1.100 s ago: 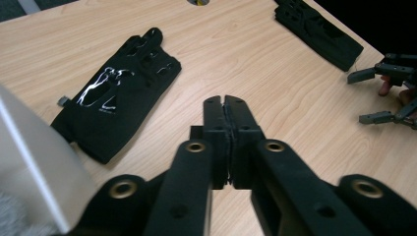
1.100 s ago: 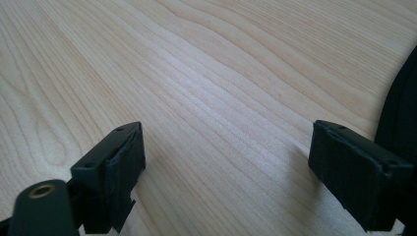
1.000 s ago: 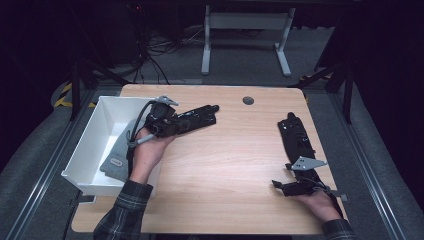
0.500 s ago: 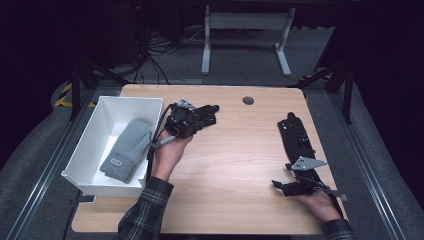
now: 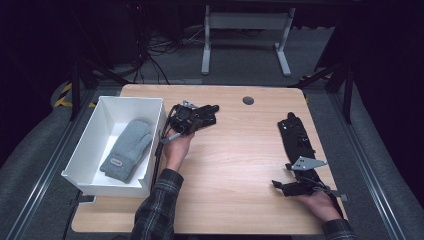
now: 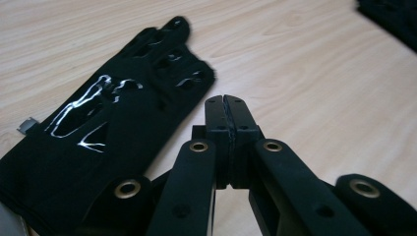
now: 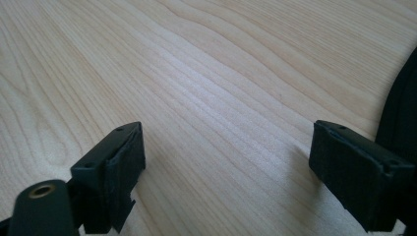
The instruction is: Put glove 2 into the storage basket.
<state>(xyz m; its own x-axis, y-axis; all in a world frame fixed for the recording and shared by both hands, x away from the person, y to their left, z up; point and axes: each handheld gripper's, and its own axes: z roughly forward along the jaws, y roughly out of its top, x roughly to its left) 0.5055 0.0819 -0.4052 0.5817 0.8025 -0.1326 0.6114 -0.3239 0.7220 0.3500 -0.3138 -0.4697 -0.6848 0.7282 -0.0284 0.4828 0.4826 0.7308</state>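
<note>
A black glove (image 6: 118, 118) with shiny white print lies flat on the wooden table, just left of my left gripper (image 6: 224, 101), whose jaws are shut with nothing between them. In the high view that gripper (image 5: 200, 122) sits low beside the glove (image 5: 209, 111), right of the white bin (image 5: 85, 150). A grey mitten (image 5: 127, 147) lies inside the bin. My right gripper (image 5: 282, 180) rests near the table's front right, and in its own view the right gripper (image 7: 226, 142) stands open over bare wood. A second black glove (image 5: 295, 135) lies stretched out just beyond it.
The bin stands at the table's left edge. A round dark grommet (image 5: 248, 100) sits near the far edge. A wide stretch of bare wood lies between the two hands. Past the table are a dark floor, cables and a metal stand (image 5: 245, 40).
My left hand has moved right and down, from over the bin's right wall to the table beside the black glove. The grey mitten now lies uncovered. The right hand has kept still.
</note>
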